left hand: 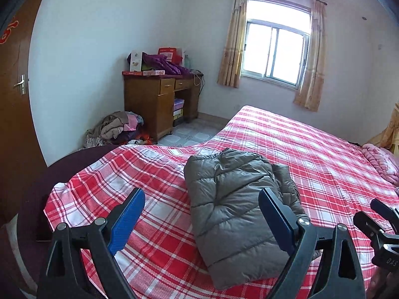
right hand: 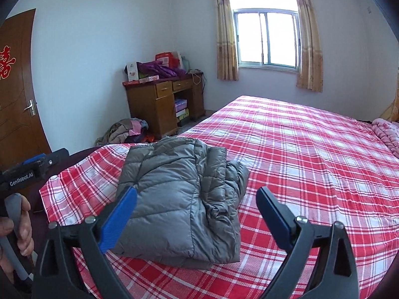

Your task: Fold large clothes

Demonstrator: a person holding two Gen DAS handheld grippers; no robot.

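A grey quilted puffer jacket [left hand: 237, 204] lies folded into a compact bundle on the red plaid bed sheet [left hand: 311, 154]. In the right wrist view the same jacket [right hand: 179, 199] sits at the near left part of the sheet [right hand: 311, 149]. My left gripper [left hand: 202, 199] hovers above and in front of the jacket, jaws wide apart and holding nothing. My right gripper [right hand: 197, 196] is likewise raised clear of the jacket, open and empty. The right gripper's body [left hand: 381, 229] shows at the right edge of the left view. A hand [right hand: 22, 226] holds the left gripper's handle.
A wooden desk [right hand: 162, 104] piled with boxes and purple clothing stands against the far wall. A heap of clothes [right hand: 129, 132] lies on the floor beside it. A brown door [right hand: 15, 104] is at left, a curtained window [right hand: 266, 39] beyond. Pink bedding [right hand: 386, 132] lies at the sheet's right edge.
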